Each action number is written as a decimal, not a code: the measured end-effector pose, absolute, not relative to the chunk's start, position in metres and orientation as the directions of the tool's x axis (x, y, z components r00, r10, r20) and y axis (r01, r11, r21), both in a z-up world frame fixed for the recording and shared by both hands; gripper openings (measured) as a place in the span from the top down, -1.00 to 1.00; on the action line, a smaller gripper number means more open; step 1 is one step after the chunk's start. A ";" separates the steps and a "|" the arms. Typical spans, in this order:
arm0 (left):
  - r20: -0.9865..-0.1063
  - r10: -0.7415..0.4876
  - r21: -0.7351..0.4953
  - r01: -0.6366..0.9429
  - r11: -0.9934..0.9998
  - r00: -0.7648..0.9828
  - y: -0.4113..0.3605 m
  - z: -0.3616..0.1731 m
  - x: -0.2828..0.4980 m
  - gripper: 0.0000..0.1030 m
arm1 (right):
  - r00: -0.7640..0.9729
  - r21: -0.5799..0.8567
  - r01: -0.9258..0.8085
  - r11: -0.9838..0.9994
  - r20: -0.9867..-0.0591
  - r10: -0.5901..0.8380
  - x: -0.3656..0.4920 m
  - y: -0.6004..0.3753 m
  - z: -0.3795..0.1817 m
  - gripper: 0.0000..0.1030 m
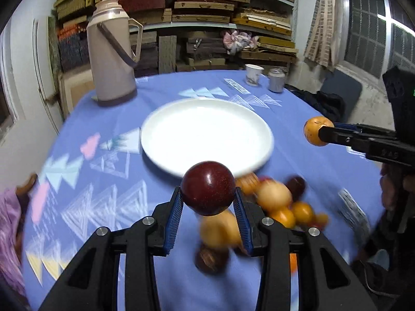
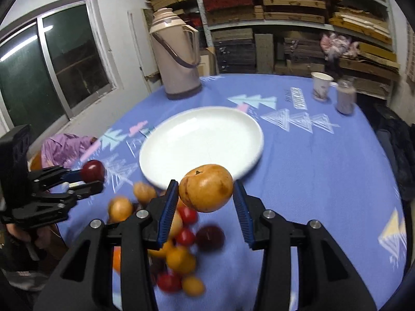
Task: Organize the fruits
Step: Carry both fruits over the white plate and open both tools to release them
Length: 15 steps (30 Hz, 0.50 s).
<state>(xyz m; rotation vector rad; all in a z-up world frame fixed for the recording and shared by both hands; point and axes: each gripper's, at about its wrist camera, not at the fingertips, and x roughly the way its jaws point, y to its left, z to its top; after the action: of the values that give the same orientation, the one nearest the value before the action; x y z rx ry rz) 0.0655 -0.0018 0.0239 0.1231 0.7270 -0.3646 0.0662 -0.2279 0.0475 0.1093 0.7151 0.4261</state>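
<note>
My left gripper [image 1: 208, 194] is shut on a dark red plum [image 1: 208, 188], held above the blue tablecloth just short of the white plate [image 1: 181, 129]. My right gripper [image 2: 206, 194] is shut on an orange fruit [image 2: 206, 191], lifted near the plate's [image 2: 181, 142] front rim. Each gripper shows in the other view: the right one [image 1: 320, 132] with the orange fruit [image 1: 312, 131] at the right, the left one [image 2: 94, 178] with the plum [image 2: 92, 170] at the left. A blurred heap of orange, yellow and red fruits [image 1: 275, 202] [image 2: 181, 246] lies on the cloth below both grippers.
A tall beige thermos [image 1: 111, 54] [image 2: 179, 51] stands at the table's back left. A paper cup [image 1: 253, 74] [image 2: 321, 86] and a small jar [image 1: 276, 80] [image 2: 345, 96] stand at the back right. A purple cloth [image 2: 64, 147] lies at the left edge. Shelves of boxes fill the wall behind.
</note>
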 end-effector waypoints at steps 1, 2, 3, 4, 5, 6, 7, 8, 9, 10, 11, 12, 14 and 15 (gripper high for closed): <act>-0.668 -0.283 -0.015 0.367 0.930 0.688 -0.003 0.026 0.079 0.22 | 0.669 0.247 -0.345 0.906 -0.613 0.421 0.077 -0.225 0.048 0.18; -0.664 -0.278 -0.014 0.361 0.933 0.694 -0.004 0.028 0.091 0.22 | 0.656 0.242 -0.344 0.908 -0.630 0.416 0.096 -0.218 0.047 0.18; -0.664 -0.269 -0.008 0.353 0.936 0.697 -0.006 0.029 0.106 0.22 | 0.649 0.233 -0.339 0.911 -0.643 0.406 0.108 -0.214 0.045 0.18; -0.668 -0.268 -0.010 0.351 0.936 0.694 -0.008 0.028 0.119 0.22 | 0.639 0.223 -0.336 0.915 -0.659 0.395 0.122 -0.208 0.042 0.18; -0.672 -0.274 -0.022 0.352 0.936 0.688 -0.009 0.027 0.131 0.21 | 0.629 0.220 -0.335 0.916 -0.672 0.392 0.133 -0.205 0.039 0.18; -0.685 -0.274 -0.036 0.345 0.938 0.674 -0.010 0.024 0.145 0.21 | 0.616 0.217 -0.333 0.918 -0.686 0.386 0.144 -0.201 0.034 0.18; -0.697 -0.269 -0.044 0.335 0.941 0.664 -0.010 0.021 0.155 0.21 | 0.601 0.215 -0.328 0.920 -0.703 0.379 0.158 -0.196 0.028 0.18; -0.710 -0.268 -0.061 0.322 0.945 0.652 -0.010 0.017 0.169 0.21 | 0.590 0.213 -0.327 0.921 -0.715 0.375 0.166 -0.193 0.022 0.18; -0.718 -0.269 -0.071 0.317 0.946 0.642 -0.009 0.014 0.178 0.21 | 0.581 0.214 -0.322 0.922 -0.725 0.370 0.173 -0.191 0.017 0.18; -0.728 -0.268 -0.082 0.308 0.948 0.631 -0.009 0.009 0.188 0.22 | 0.573 0.215 -0.316 0.924 -0.733 0.367 0.180 -0.190 0.012 0.17; -0.730 -0.270 -0.089 0.305 0.948 0.627 -0.009 0.006 0.195 0.22 | 0.560 0.219 -0.316 0.923 -0.743 0.368 0.189 -0.186 0.006 0.17; -0.731 -0.272 -0.093 0.304 0.948 0.625 -0.009 0.003 0.199 0.22 | 0.550 0.222 -0.315 0.923 -0.750 0.368 0.194 -0.184 0.002 0.17; -0.740 -0.274 -0.098 0.303 0.948 0.615 -0.010 -0.002 0.209 0.23 | 0.537 0.213 -0.316 0.924 -0.763 0.359 0.204 -0.178 -0.006 0.17; -0.740 -0.278 -0.104 0.304 0.947 0.612 -0.011 -0.003 0.215 0.22 | 0.532 0.211 -0.323 0.923 -0.766 0.361 0.207 -0.176 -0.009 0.17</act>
<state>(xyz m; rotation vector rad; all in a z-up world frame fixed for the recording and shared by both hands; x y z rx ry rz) 0.2146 -0.0106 -0.0035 0.0329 0.8484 -0.3361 0.2070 -0.1762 -0.0091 0.0452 0.9243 0.4079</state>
